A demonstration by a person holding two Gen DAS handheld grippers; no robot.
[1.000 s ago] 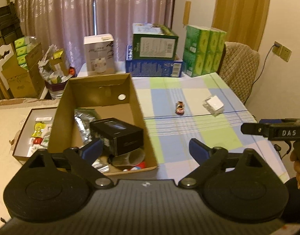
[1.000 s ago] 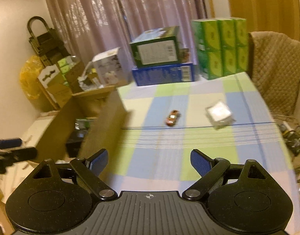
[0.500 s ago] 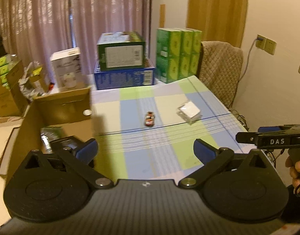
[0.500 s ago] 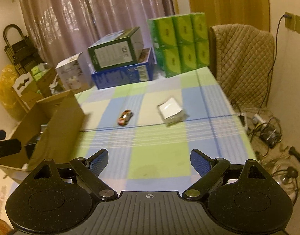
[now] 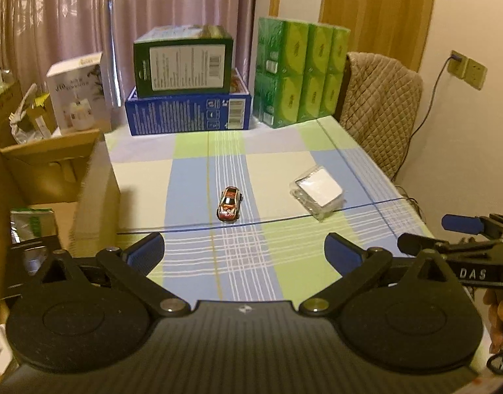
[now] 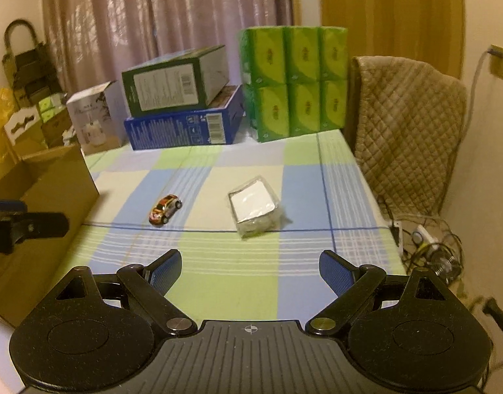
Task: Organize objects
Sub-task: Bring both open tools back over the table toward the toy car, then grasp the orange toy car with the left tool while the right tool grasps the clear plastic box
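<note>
A small orange toy car (image 5: pixel 230 204) (image 6: pixel 165 209) stands on the checked tablecloth (image 5: pixel 258 272), mid-table. To its right lies a clear-wrapped white packet (image 5: pixel 318 193) (image 6: pixel 254 207). An open cardboard box (image 5: pixel 54 177) (image 6: pixel 44 184) holding a green-and-silver pouch (image 5: pixel 33 226) sits at the table's left. My left gripper (image 5: pixel 244 252) is open and empty, well short of the car. My right gripper (image 6: pixel 250 268) is open and empty too, in front of the packet. Each gripper shows at the edge of the other's view.
At the table's far end a green box (image 5: pixel 184 62) lies on a blue box (image 5: pixel 189 111), beside stacked green tissue packs (image 5: pixel 300 72) and a white carton (image 5: pixel 79 92). A quilted chair (image 6: pixel 405 131) stands right; cables (image 6: pixel 428 249) lie on the floor.
Both grippers have swung right, away from the cardboard box, and moved closer to the table's middle. The car and the packet now sit ahead of them. Both jaws stayed open.
</note>
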